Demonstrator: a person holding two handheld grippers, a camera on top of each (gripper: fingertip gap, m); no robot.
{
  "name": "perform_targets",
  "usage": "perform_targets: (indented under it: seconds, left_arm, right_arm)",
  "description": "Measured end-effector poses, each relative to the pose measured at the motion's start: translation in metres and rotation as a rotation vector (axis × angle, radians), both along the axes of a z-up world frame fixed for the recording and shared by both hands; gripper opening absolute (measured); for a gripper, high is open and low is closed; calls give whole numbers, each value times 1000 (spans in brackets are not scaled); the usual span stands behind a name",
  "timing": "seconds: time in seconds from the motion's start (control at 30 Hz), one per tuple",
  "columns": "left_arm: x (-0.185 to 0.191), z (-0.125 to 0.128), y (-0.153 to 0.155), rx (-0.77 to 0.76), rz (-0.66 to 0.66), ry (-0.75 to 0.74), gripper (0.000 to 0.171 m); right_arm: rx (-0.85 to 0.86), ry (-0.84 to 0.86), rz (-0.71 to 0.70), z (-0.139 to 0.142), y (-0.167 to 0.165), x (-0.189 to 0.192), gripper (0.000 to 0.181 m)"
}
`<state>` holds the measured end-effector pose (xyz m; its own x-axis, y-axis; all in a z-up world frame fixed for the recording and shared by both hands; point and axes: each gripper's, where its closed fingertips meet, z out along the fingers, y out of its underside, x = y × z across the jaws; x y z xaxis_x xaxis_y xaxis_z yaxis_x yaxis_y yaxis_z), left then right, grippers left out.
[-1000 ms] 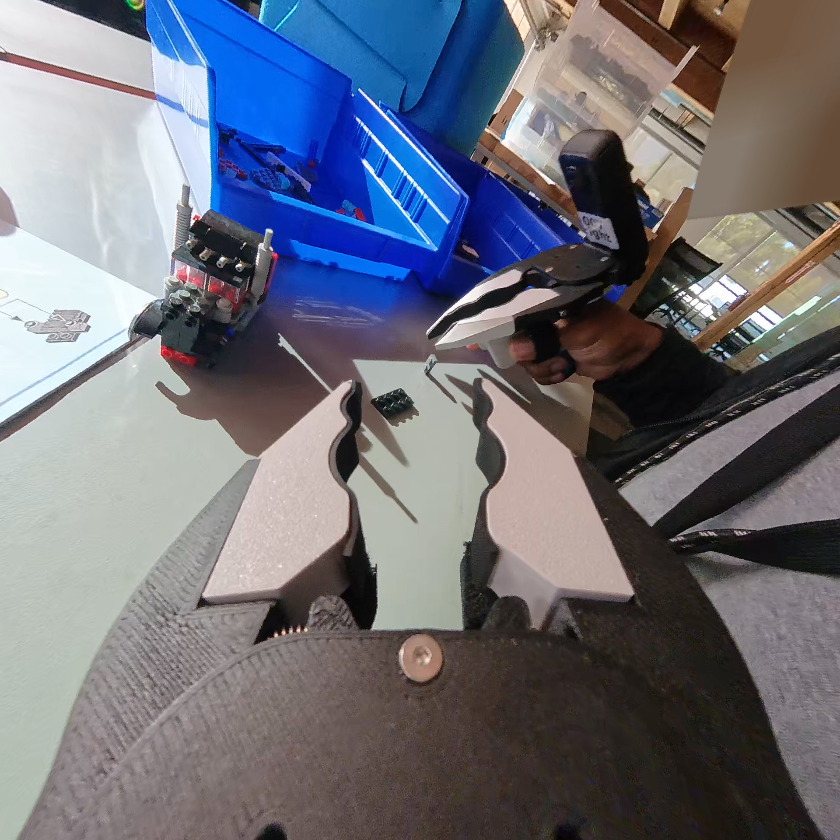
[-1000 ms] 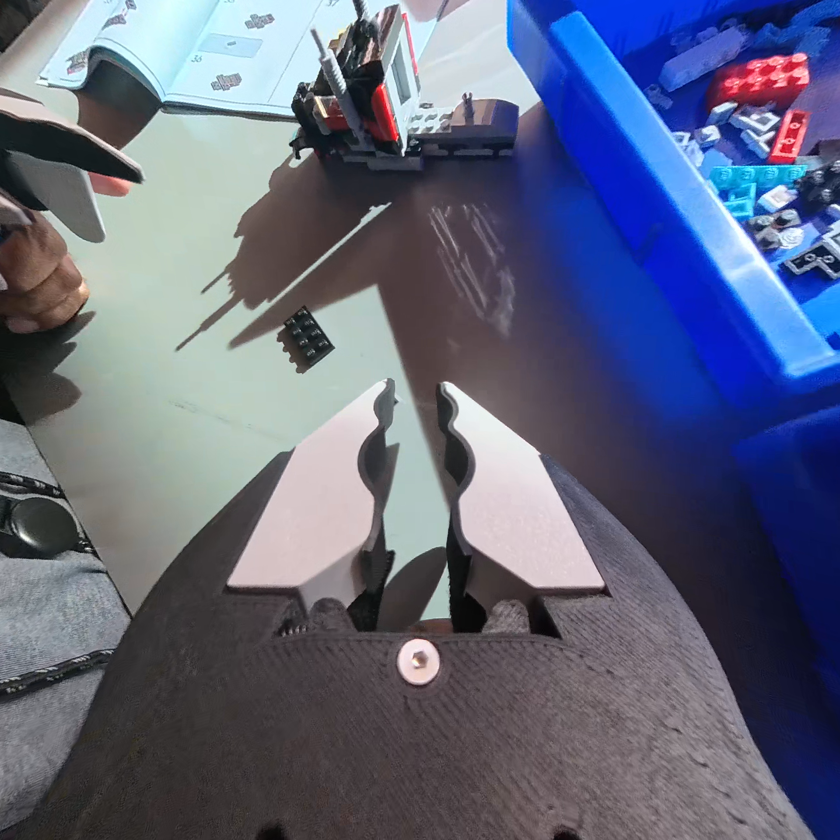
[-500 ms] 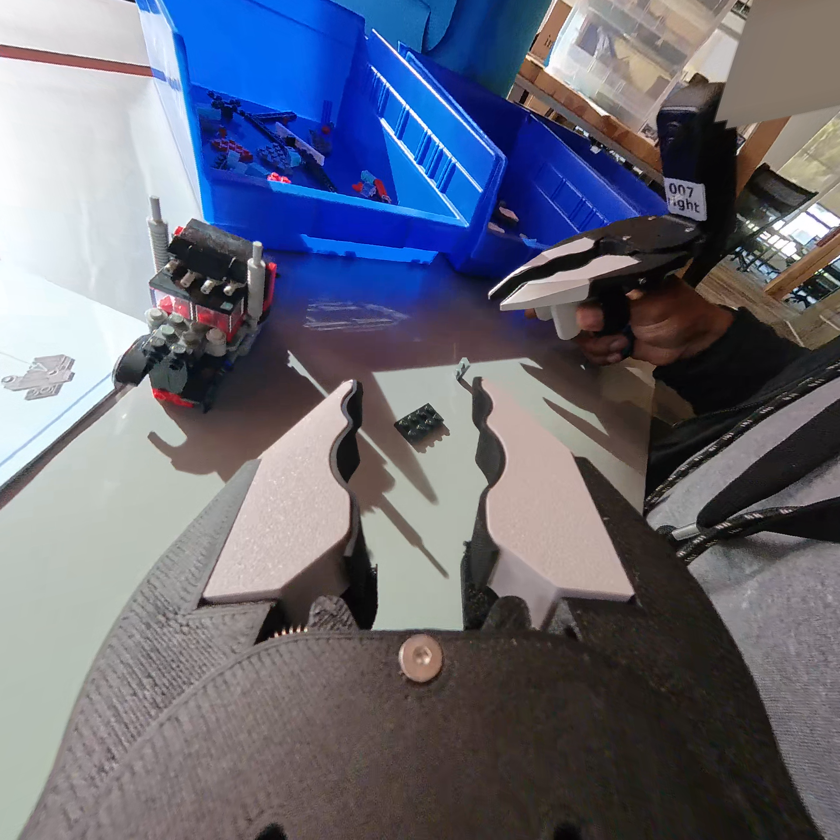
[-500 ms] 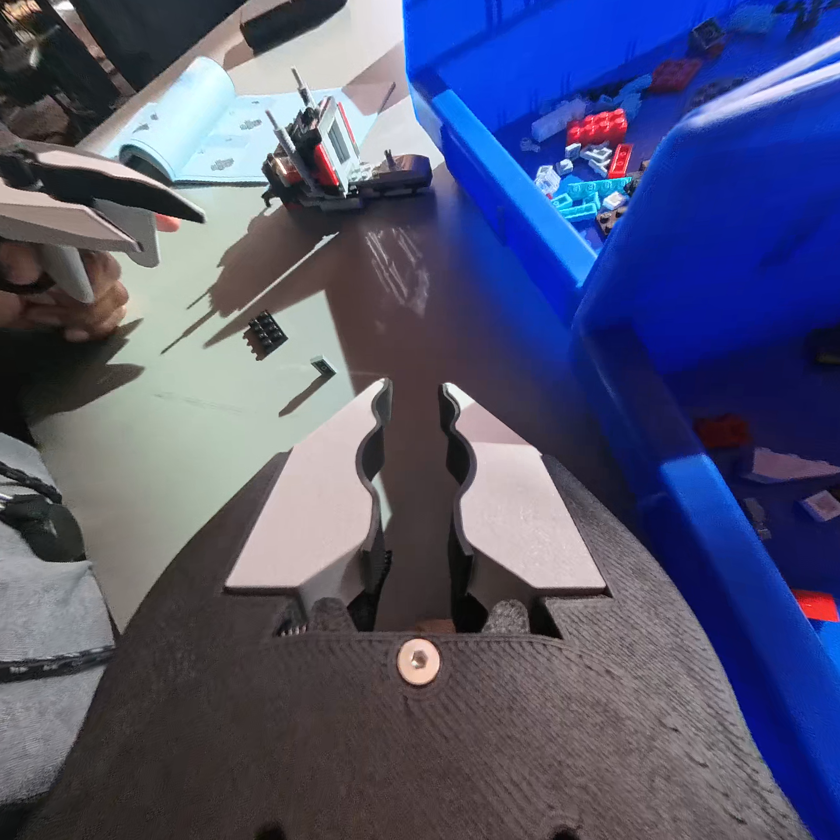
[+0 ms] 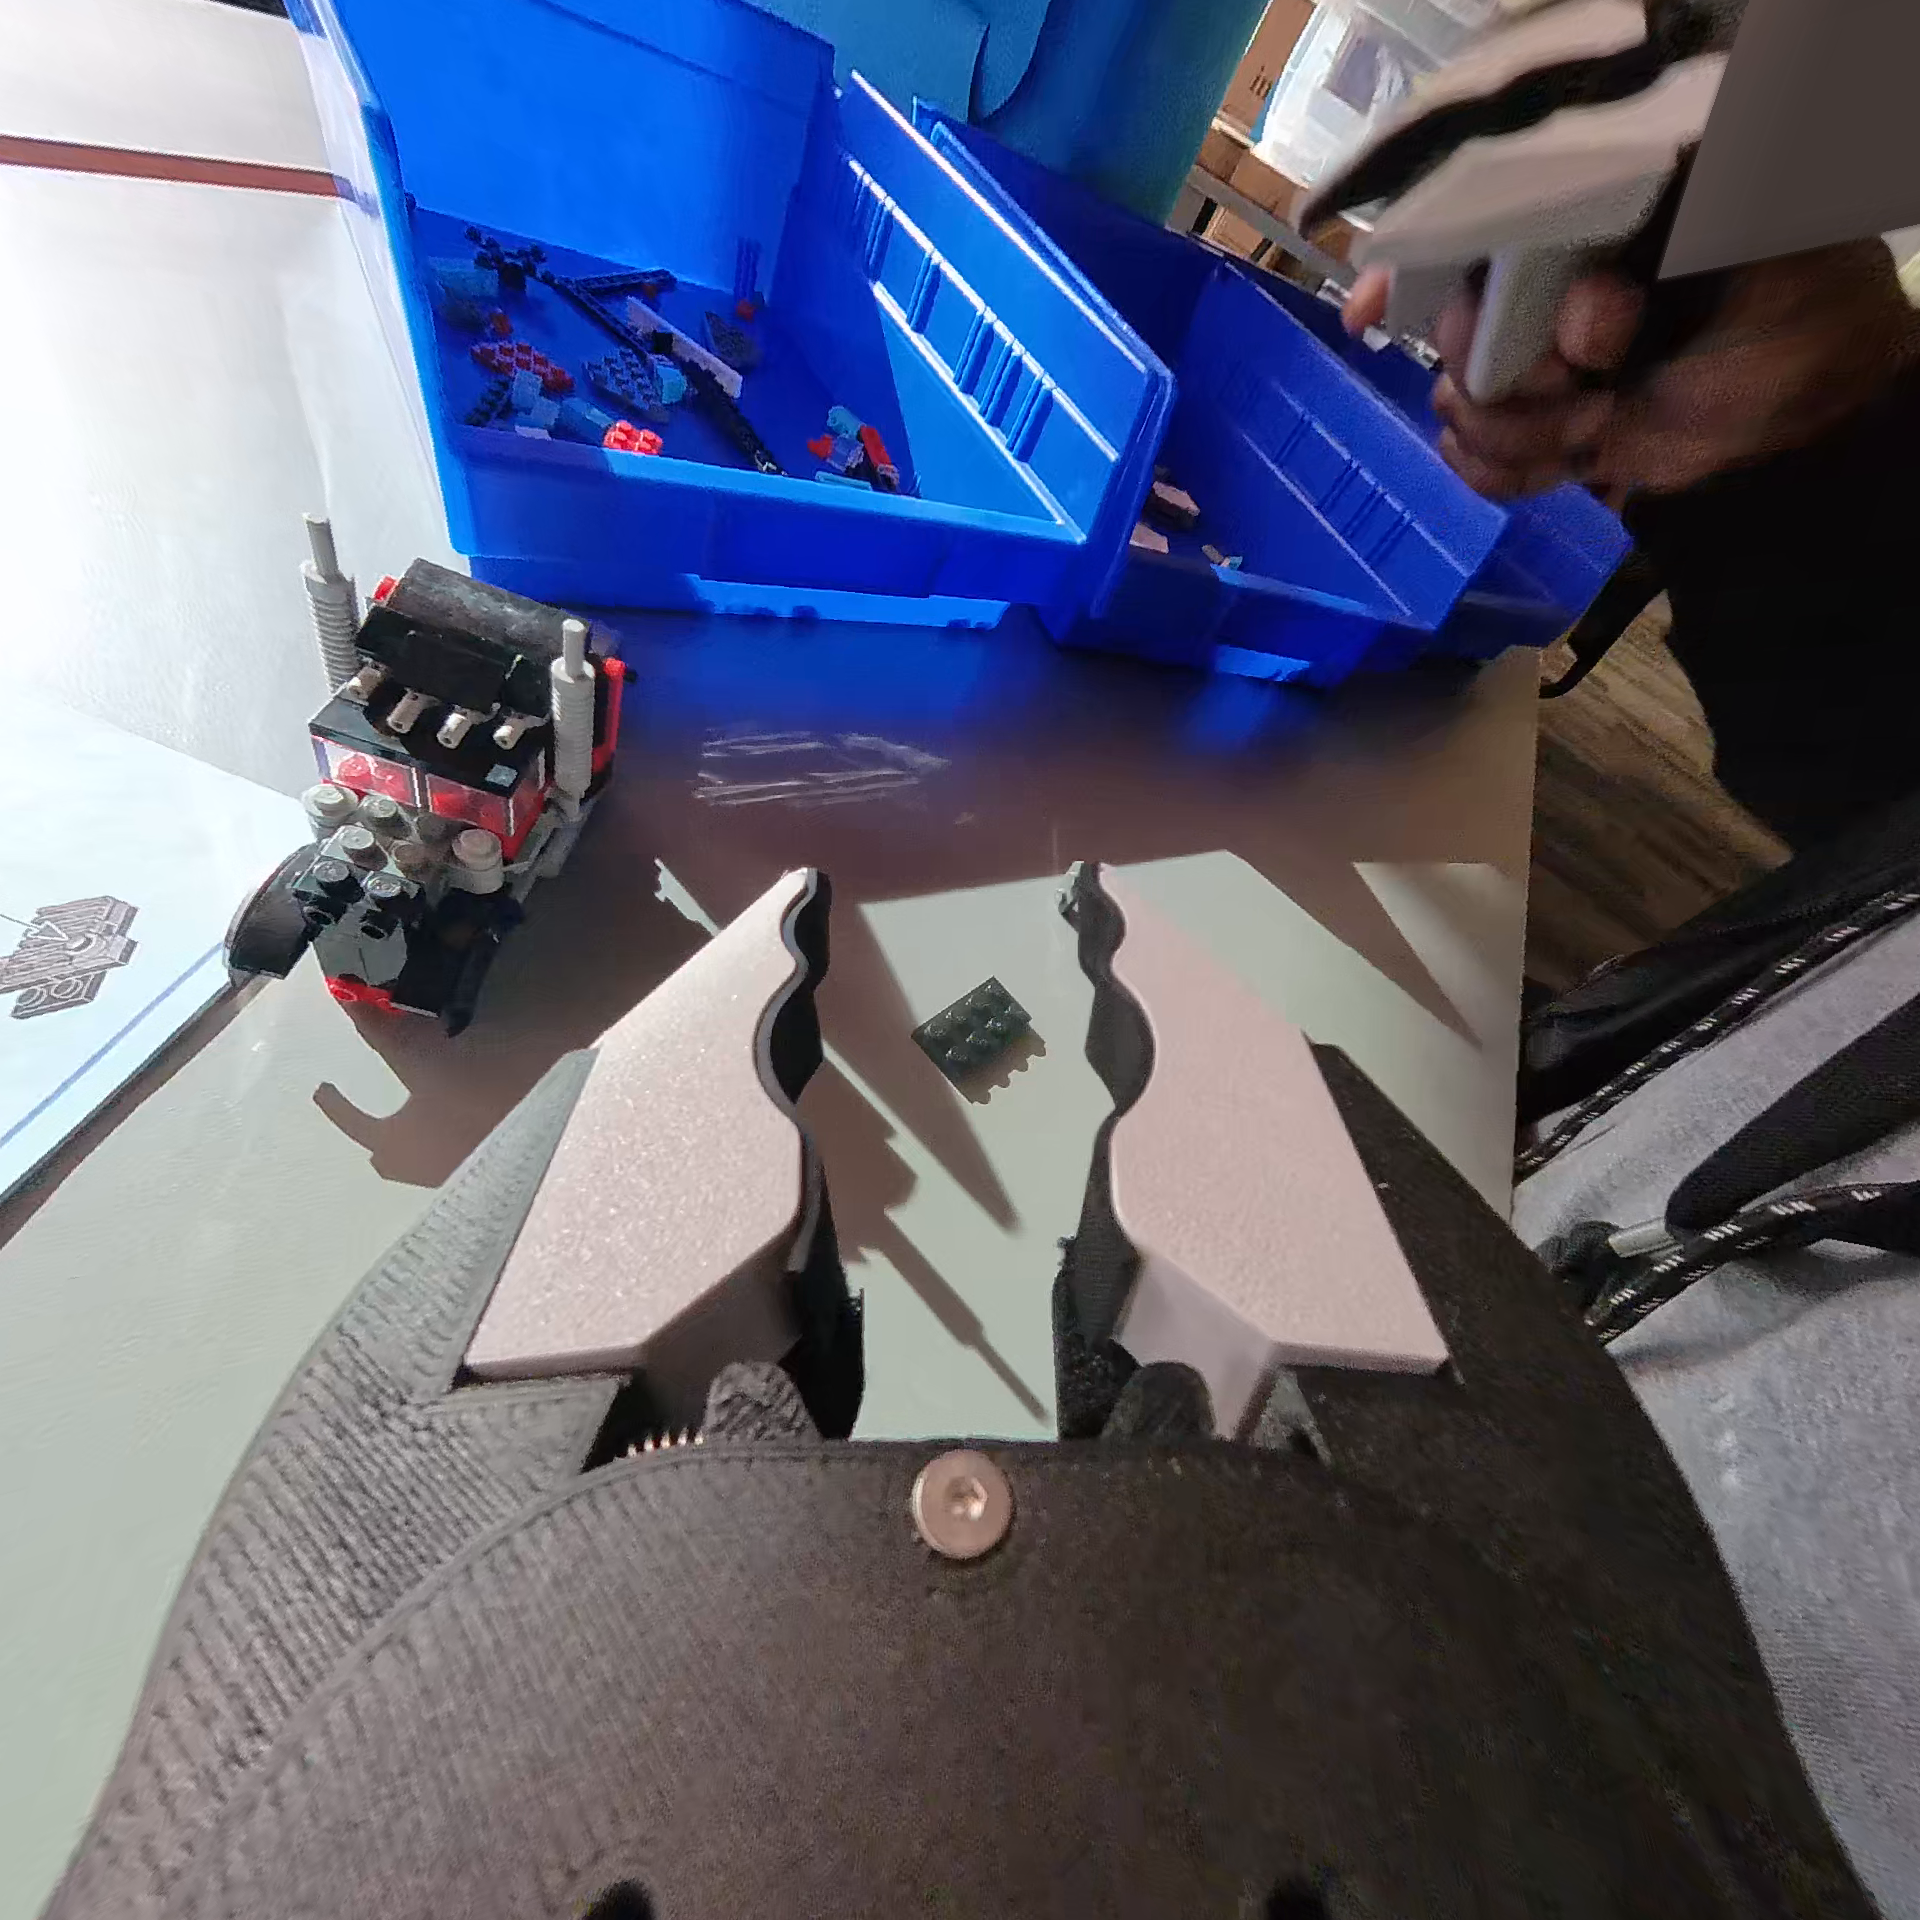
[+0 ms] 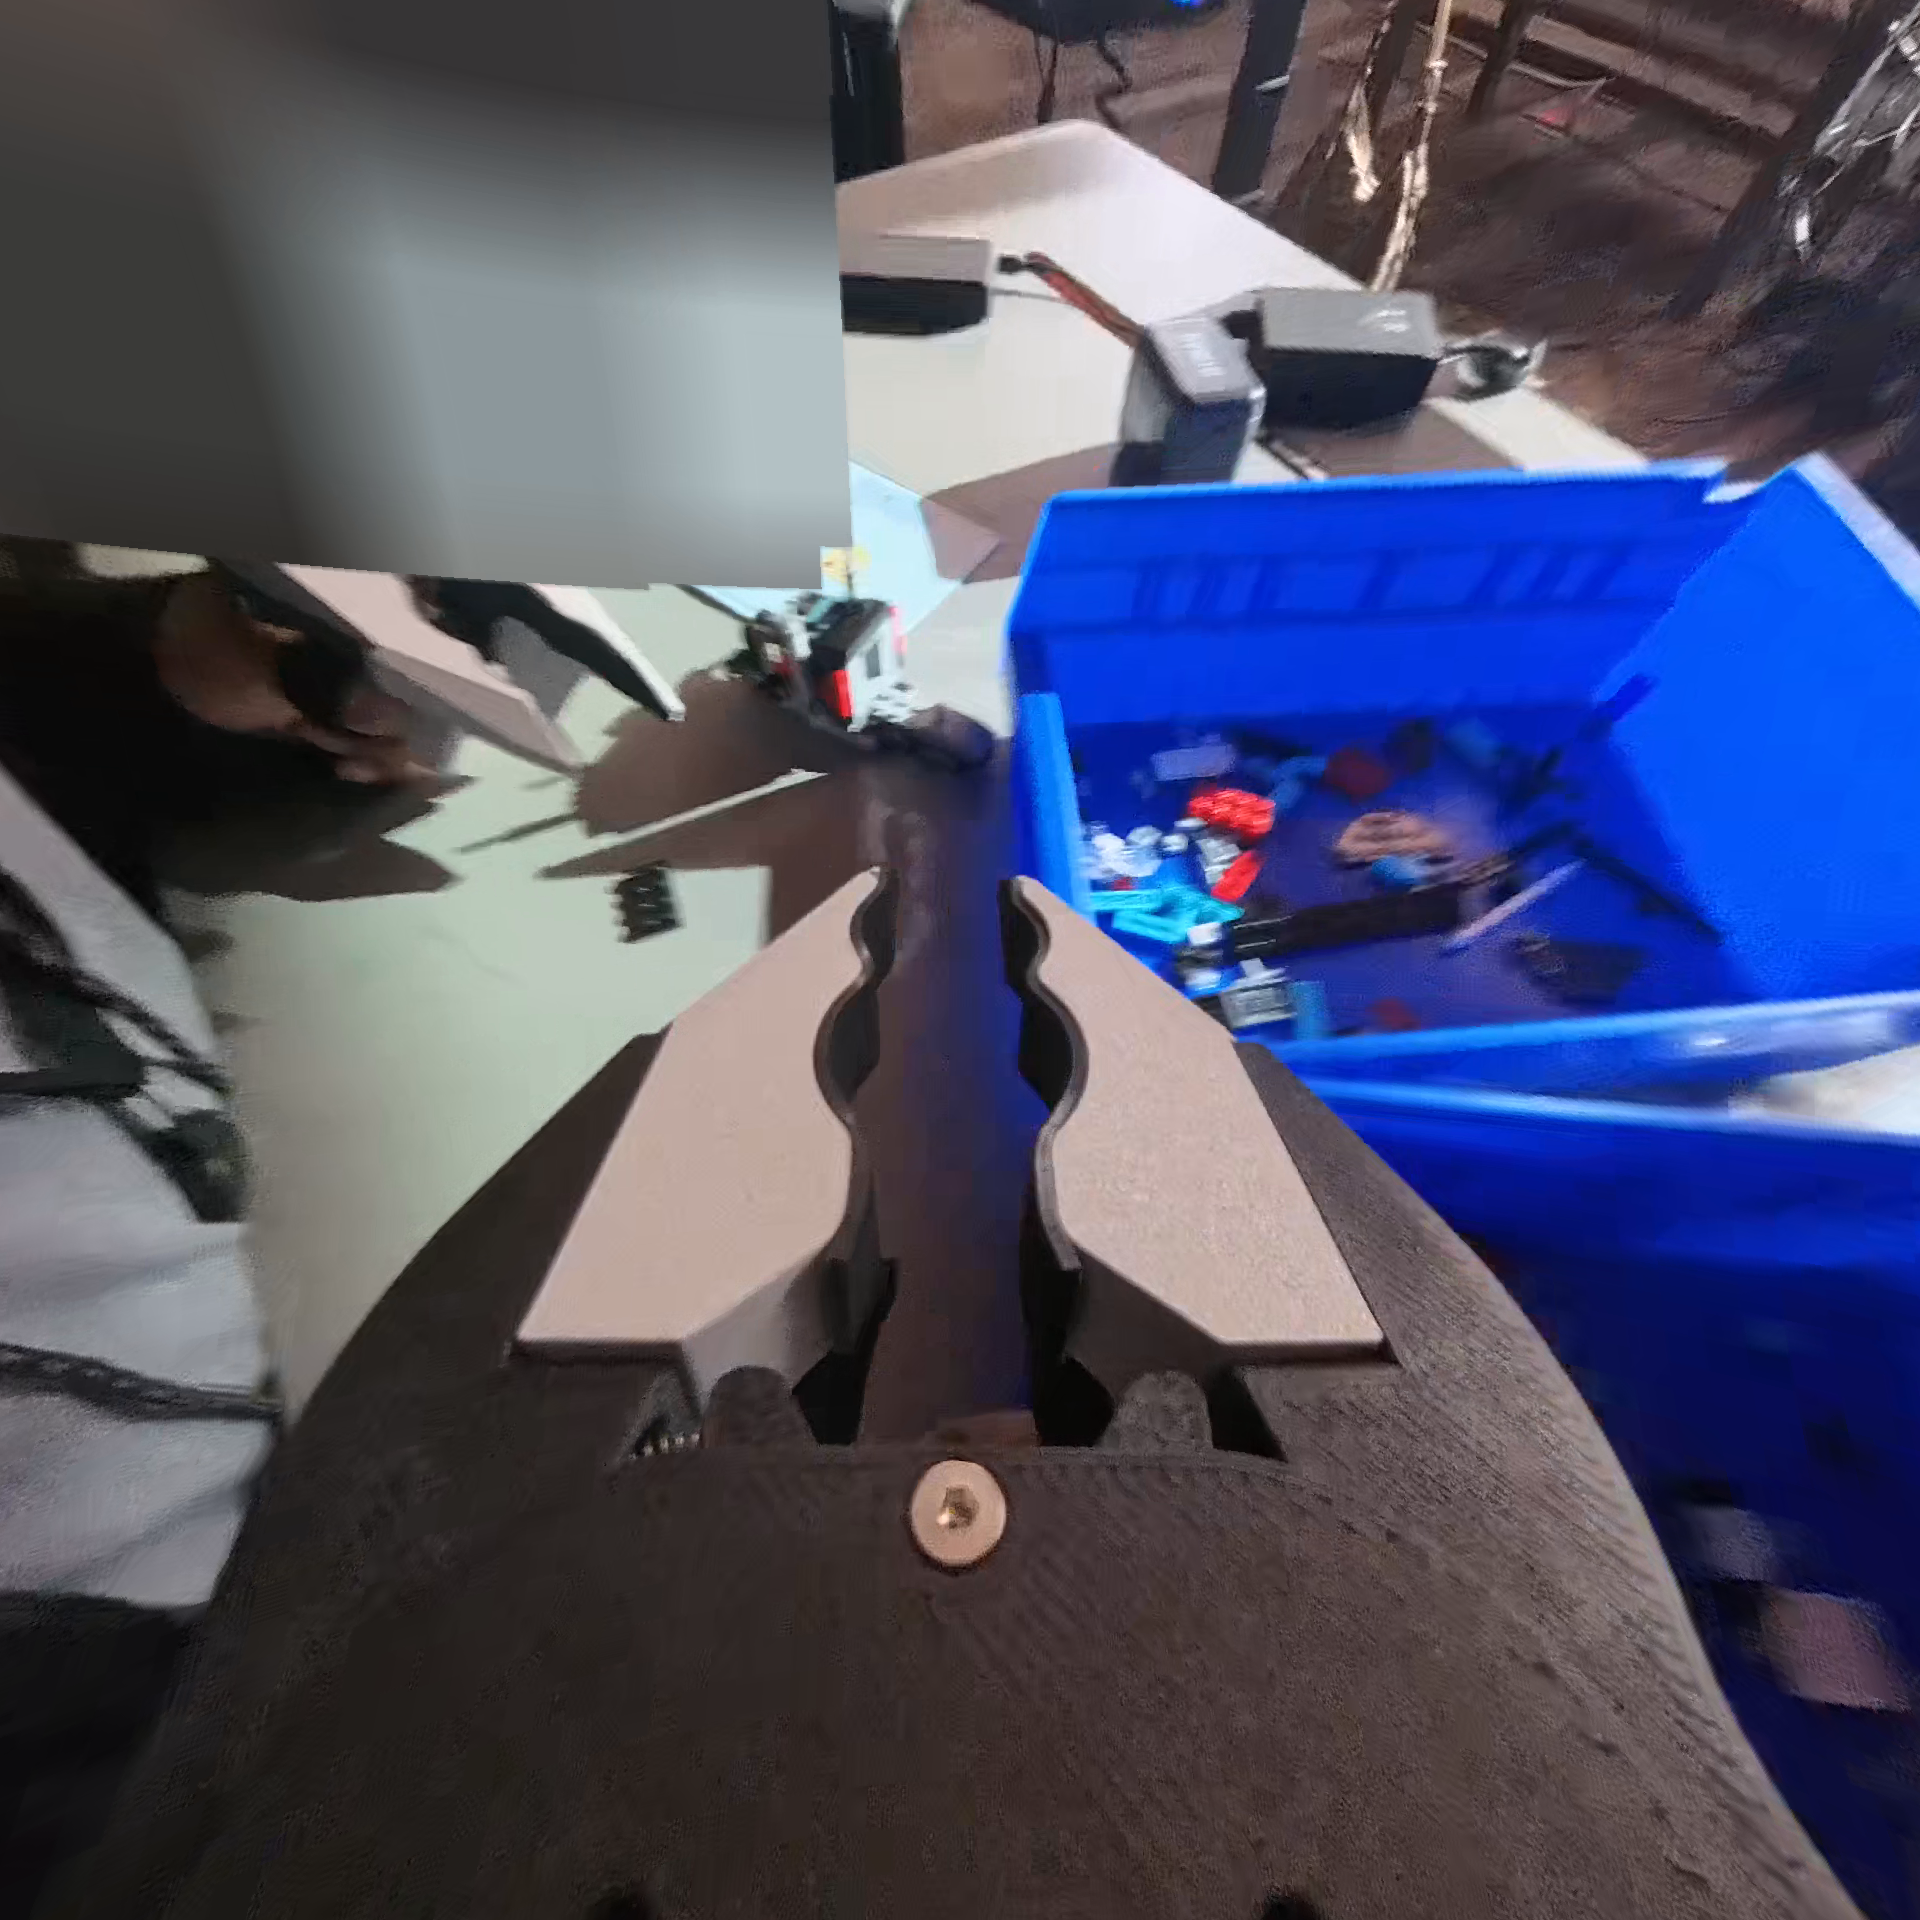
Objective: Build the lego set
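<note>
We hold the left gripper [image 5: 951, 883] wide open and empty over the plate [image 5: 975, 1025] on the table [image 5: 156, 1299]. Right gripper [image 6: 943, 883]: slightly parted, empty, beside the bin [image 6: 1049, 831]. Truck [image 5: 447, 810] stands left.

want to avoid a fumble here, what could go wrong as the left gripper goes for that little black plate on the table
1. The black plate lies flat on the smooth table, so the open left gripper may slide it away instead of pinching it.
2. The truck stands close to the left and could get bumped.
3. The right gripper, empty, is raised beside the blue bin; that view is blurred, so aim there looks uncertain.
</note>
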<state>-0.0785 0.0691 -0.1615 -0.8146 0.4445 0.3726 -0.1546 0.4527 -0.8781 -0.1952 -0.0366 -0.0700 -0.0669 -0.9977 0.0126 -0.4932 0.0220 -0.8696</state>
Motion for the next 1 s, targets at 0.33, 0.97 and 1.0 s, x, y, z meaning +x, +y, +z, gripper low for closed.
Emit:
perform_targets:
  seconds: [0.33, 0.97, 1.0]
  left_arm:
    - [9, 28, 23, -110, -62, 207, 50]
    - [39, 49, 55, -234, -101, 310, 50]
    - [40, 50, 55, -237, -99, 310, 50]
  right_arm:
    - [-54, 834, 245, -68, -86, 43, 22]
    - [-21, 1258, 251, -150, -99, 45, 26]
    - [-30, 1256, 245, -150, -100, 45, 23]
